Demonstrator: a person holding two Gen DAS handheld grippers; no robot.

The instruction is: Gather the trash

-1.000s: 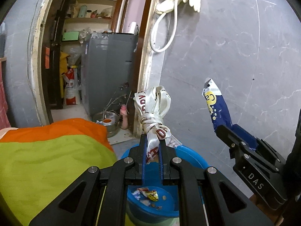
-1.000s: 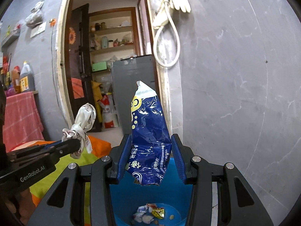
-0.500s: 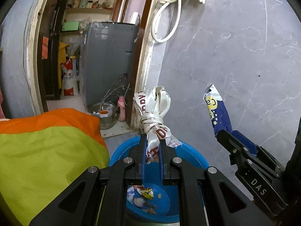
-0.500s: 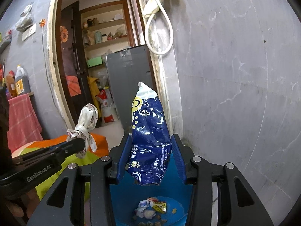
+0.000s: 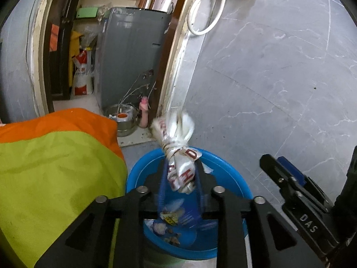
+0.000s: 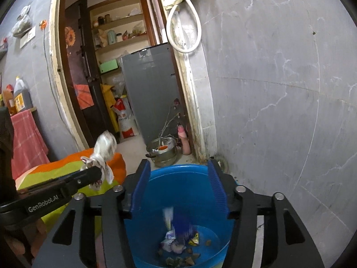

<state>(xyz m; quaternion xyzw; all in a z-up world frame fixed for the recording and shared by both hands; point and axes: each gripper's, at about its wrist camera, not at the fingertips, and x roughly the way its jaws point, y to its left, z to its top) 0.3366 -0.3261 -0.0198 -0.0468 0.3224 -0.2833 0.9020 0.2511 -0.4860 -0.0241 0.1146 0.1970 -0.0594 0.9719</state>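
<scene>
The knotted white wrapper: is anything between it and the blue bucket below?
Nothing visible blocks it. The knotted white wrapper hangs between the opening jaws of the left hand-held gripper, directly over the open blue bucket.

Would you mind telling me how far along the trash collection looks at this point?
Done: scraps and a blue snack wrapper, blurred mid-fall, are inside the blue bucket; the right gripper is empty, its jaws opening above it. In hand: the knotted white plastic bag sits between the left gripper jaws, which are opening over the bucket. Left: that bag landing inside.
</scene>
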